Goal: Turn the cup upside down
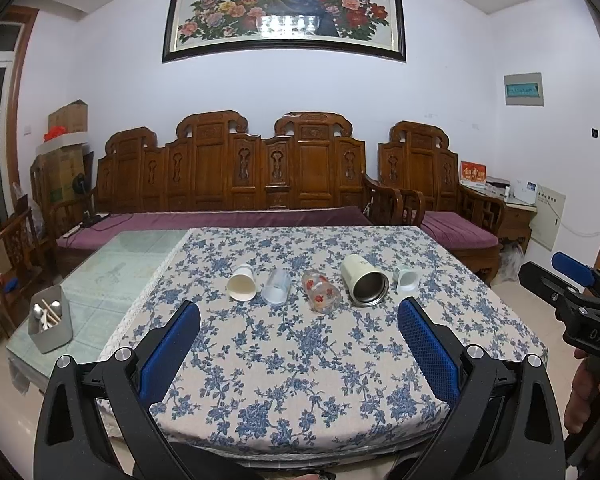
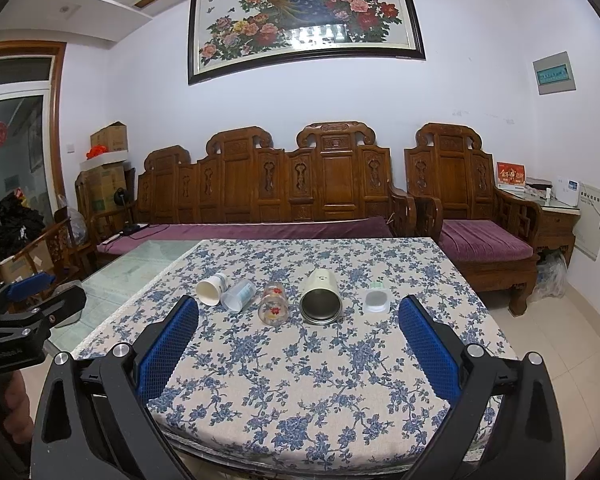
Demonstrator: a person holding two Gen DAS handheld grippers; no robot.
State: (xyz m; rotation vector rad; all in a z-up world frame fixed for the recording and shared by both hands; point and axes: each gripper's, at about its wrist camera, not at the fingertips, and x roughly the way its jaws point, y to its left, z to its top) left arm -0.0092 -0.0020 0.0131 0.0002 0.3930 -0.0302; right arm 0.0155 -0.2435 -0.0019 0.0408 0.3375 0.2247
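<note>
Several cups lie on their sides in a row on the flowered tablecloth point(image 1: 300, 360), mouths toward me: a white paper cup point(image 1: 242, 283) point(image 2: 211, 289), a clear plastic cup point(image 1: 277, 287) point(image 2: 239, 295), a glass with red flowers point(image 1: 321, 292) point(image 2: 275, 304), a cream steel-lined mug point(image 1: 365, 280) point(image 2: 320, 297) and a small white square cup point(image 1: 406, 279) point(image 2: 376, 300). My left gripper point(image 1: 299, 314) is open and empty, held back from the row. My right gripper point(image 2: 299, 312) is open and empty too, also short of the cups.
A grey holder with utensils point(image 1: 50, 319) stands on the bare glass tabletop point(image 1: 112, 272) at the left. A carved wooden sofa point(image 1: 236, 176) with purple cushions runs behind the table. The right gripper's body shows at the right edge of the left wrist view point(image 1: 572, 300).
</note>
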